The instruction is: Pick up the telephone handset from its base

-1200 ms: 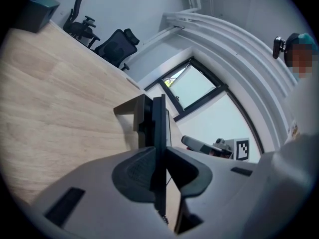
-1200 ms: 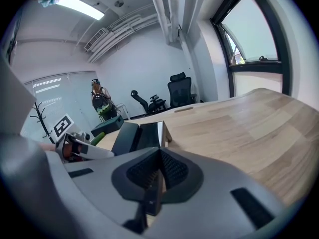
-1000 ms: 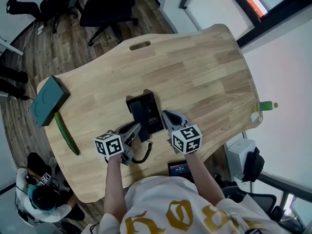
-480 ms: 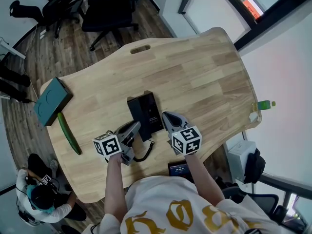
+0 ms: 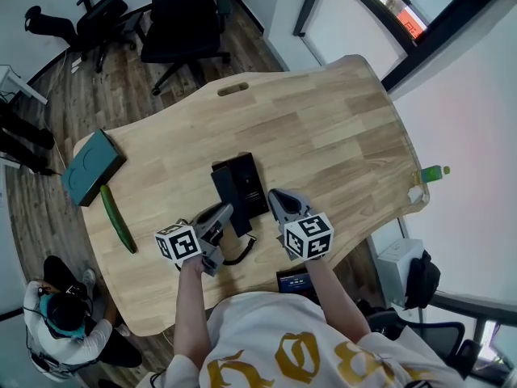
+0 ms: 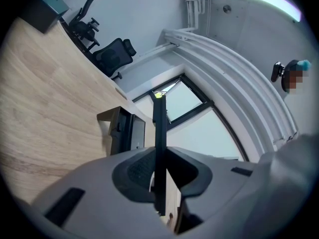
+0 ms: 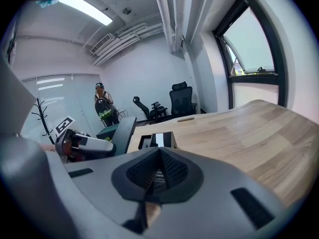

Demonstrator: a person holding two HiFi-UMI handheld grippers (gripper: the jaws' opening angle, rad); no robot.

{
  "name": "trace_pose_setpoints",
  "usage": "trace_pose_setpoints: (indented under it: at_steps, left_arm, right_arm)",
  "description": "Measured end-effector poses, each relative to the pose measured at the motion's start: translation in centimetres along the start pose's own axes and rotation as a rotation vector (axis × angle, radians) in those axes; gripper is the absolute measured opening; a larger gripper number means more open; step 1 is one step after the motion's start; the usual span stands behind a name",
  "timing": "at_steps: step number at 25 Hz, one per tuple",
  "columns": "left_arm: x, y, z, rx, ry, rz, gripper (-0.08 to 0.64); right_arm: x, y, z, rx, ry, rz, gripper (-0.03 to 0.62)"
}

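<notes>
Clearly, our left tongs (image 6: 158,159) are clamped on the telephone handset (image 6: 159,128), whose thin dark edge runs up from between the pads. Our right tongs (image 7: 159,158) are closed with nothing between them and point at the base (image 7: 157,139) from its near side. In the head view, the left tongs sit at the base's near left corner and the right tongs at its near right corner. The handset runs along the base's left edge. The coiled cord (image 5: 240,253) loops on the counter (image 5: 323,128) just on the near side of the base, between the two tongs. We see the handset only edge-on in the left gripper view. Its lower end is hidden behind the tongs' body, and we cannot tell whether it touches the base. A green cucumber (image 5: 117,219) and a teal box (image 5: 91,166) lie well left of the base.
</notes>
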State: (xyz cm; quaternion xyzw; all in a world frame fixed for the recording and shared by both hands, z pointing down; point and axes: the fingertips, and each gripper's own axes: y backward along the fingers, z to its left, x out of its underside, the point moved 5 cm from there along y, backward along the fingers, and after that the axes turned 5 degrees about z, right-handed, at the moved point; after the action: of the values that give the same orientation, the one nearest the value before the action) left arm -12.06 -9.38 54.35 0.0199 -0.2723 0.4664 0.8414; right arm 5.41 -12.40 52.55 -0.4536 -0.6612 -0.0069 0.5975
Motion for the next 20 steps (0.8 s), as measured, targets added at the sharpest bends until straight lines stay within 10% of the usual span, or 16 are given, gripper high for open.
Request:
trace_pose_setpoints:
  at_steps: [20]
  left_arm:
    - [0.8,1.9,-4.7,0.112,-0.026,-0.046,0.071]
  right_arm:
    - [-0.3,5.1,1.2,0.053,0.006,-0.096,0.005]
